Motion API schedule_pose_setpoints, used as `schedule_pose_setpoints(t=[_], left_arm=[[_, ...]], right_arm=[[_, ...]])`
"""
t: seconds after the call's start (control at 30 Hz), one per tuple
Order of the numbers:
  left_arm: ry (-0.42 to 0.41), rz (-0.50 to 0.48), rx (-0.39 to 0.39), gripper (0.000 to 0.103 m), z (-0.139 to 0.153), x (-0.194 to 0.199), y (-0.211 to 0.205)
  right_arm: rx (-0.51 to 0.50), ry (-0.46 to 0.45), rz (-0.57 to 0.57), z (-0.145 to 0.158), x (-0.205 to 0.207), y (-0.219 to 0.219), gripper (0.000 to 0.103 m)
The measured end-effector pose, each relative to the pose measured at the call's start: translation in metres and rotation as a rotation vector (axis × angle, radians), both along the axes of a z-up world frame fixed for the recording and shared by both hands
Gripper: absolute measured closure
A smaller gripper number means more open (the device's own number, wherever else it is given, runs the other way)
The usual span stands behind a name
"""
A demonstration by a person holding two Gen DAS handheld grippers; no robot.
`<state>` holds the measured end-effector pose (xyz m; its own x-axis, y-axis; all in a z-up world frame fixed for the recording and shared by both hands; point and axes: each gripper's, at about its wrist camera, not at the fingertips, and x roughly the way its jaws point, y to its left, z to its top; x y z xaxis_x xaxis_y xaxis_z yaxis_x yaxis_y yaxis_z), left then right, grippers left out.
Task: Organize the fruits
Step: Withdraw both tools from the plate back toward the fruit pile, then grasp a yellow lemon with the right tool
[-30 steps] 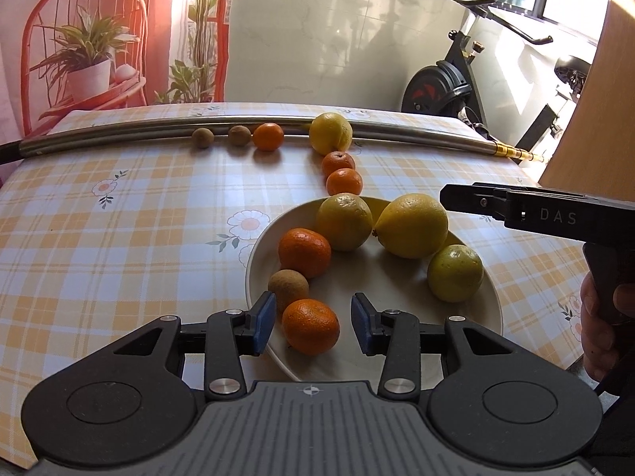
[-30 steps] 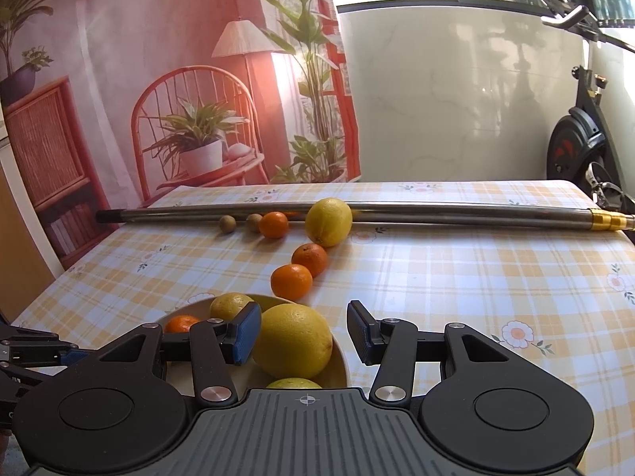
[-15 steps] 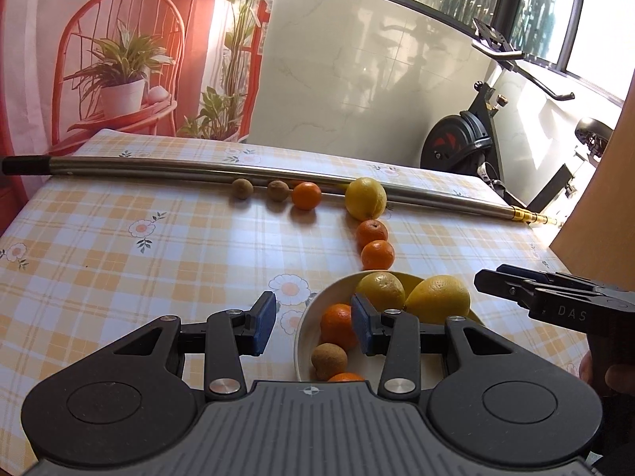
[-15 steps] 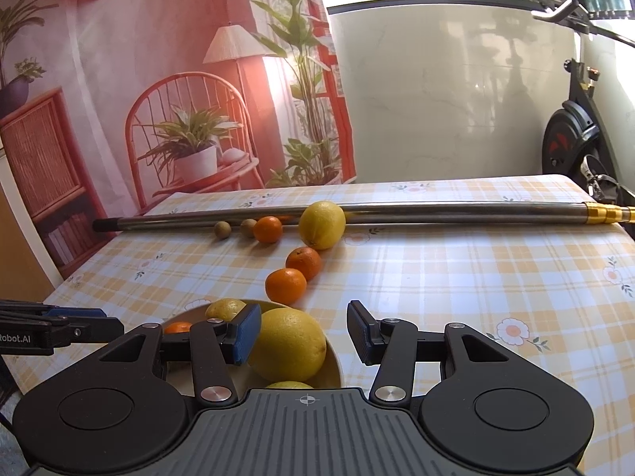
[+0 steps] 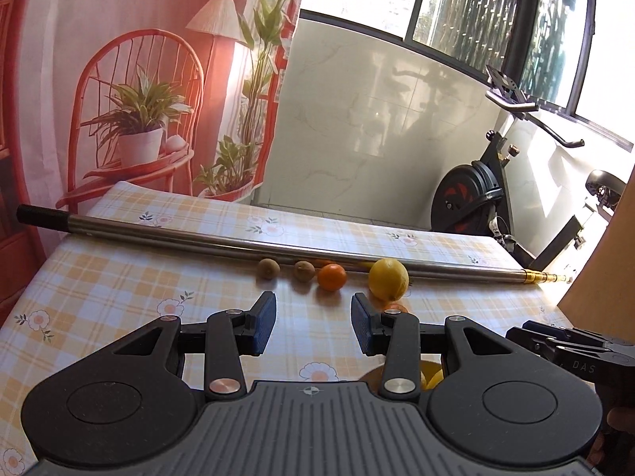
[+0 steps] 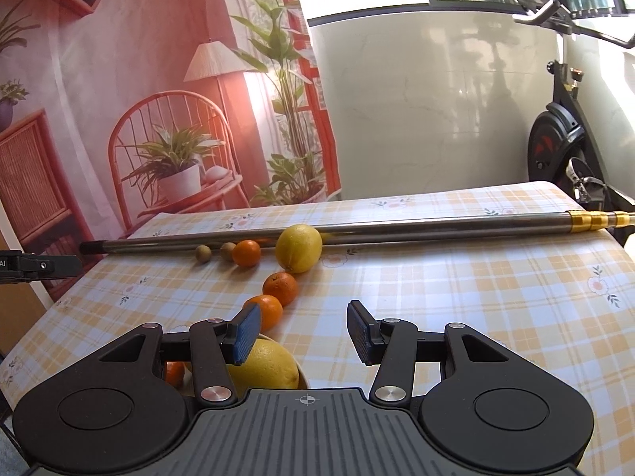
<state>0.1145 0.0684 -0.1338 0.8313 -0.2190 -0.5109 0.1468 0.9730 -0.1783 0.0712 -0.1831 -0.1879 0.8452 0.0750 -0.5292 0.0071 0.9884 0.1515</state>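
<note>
My left gripper (image 5: 313, 327) hangs above the checked tabletop (image 5: 119, 289) with its blue pads a modest gap apart and nothing between them. My right gripper (image 6: 303, 333) is parted about as far and is empty too; its left pad stands in front of a big lemon (image 6: 264, 365) lying in the plate (image 6: 303, 377) at the near edge of the tabletop, without touching it. A small orange (image 6: 174, 373) shows in the plate behind my left finger.

The other fruits lie toward the far edge, lined up along a long metal pole (image 6: 397, 230) that runs across the tabletop. From the left they are two small brown kiwis (image 6: 203, 254) (image 6: 228, 251), a mandarin (image 6: 246, 253) and a large lemon (image 6: 299, 248) touching the pole. From that lemon two more mandarins (image 6: 280, 288) (image 6: 266, 310) trail back toward the plate, the nearer one partly behind my right gripper's left pad.

In the left wrist view the same row sits beyond my pads: kiwis (image 5: 268, 268) (image 5: 304, 271), mandarin (image 5: 331, 277), lemon (image 5: 388, 279). The right gripper's side (image 5: 575, 351) comes in at the right, with the letters "DAS" on it. In the right wrist view the left gripper's tip (image 6: 35, 269) pokes in at the left, with the letters "AI" readable.
</note>
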Motion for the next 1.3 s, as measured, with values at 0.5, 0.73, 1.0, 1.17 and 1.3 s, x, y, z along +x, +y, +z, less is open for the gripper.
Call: schedule_pose_setpoints(t=[0.5, 0.73, 1.0, 1.17, 1.3], left_arm=[[-0.057, 0.037, 0.027, 0.059, 0.015, 0.028, 0.007], [-0.061, 0.055, 0.011, 0.059, 0.017, 0.052, 0.009], [0.015, 0.060, -0.009, 0.059, -0.006, 0.092, 0.012], [0.042, 0.065, -0.013, 0.059, -0.017, 0.110, 0.013], [0.064, 0.049, 0.013, 0.059, -0.025, 0.123, 0.010]], right_arm=[[-0.056, -0.072, -0.011, 0.021, 0.037, -0.022, 0.058], [-0.050, -0.074, 0.024, 0.025, 0.073, -0.024, 0.058], [-0.034, 0.010, 0.104, 0.005, 0.133, -0.012, 0.056], [-0.054, 0.084, 0.140, -0.018, 0.170, 0.002, 0.049], [-0.037, 0.129, 0.141, -0.032, 0.192, 0.008, 0.048]])
